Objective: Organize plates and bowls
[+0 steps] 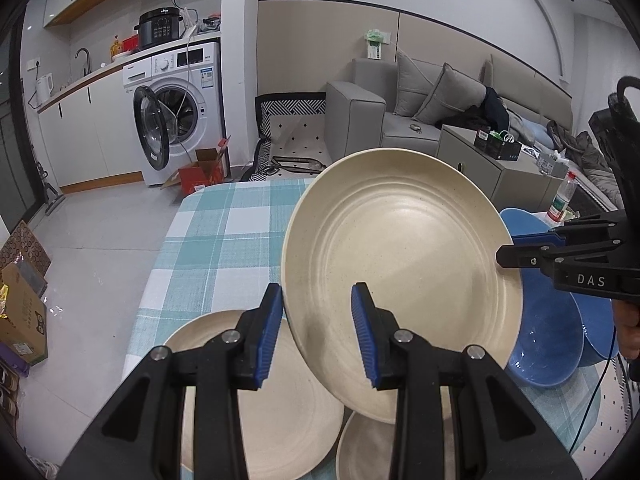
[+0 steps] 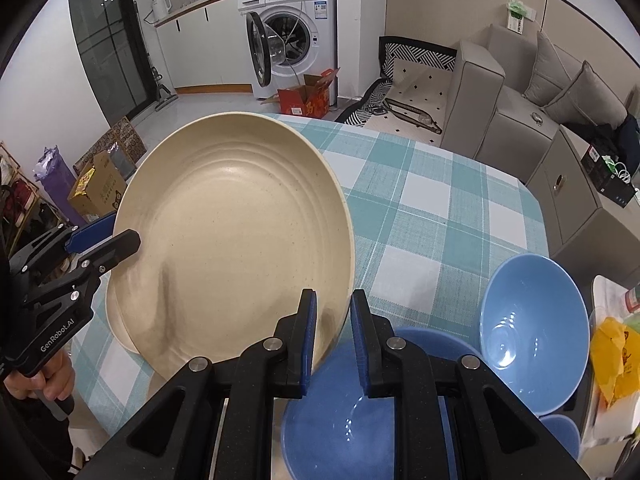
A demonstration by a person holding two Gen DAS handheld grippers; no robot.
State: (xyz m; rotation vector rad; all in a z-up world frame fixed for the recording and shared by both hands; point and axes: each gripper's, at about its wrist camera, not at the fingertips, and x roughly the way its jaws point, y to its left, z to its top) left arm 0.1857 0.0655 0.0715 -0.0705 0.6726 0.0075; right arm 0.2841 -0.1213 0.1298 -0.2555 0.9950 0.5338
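A cream plate [image 1: 400, 264] is tilted up above the checked table; it also shows in the right wrist view [image 2: 232, 240]. My left gripper [image 1: 318, 332] straddles its near-left rim with a wide gap, open. My right gripper [image 2: 334, 336] has its jaws close on both sides of the plate's right rim and appears shut on it; it also shows in the left wrist view [image 1: 516, 250]. Two more cream plates [image 1: 256, 400] [image 1: 368, 448] lie flat below. Blue bowls [image 2: 532, 328] [image 2: 344, 416] sit to the right.
The table [image 2: 432, 208] has a teal checked cloth. A bottle [image 1: 562, 198] and a yellow bag [image 2: 612, 364] stand at its right edge. Beyond are a washing machine [image 1: 180, 104], red box [image 1: 200, 174], sofa [image 1: 420, 108] and grey cabinet [image 1: 496, 164].
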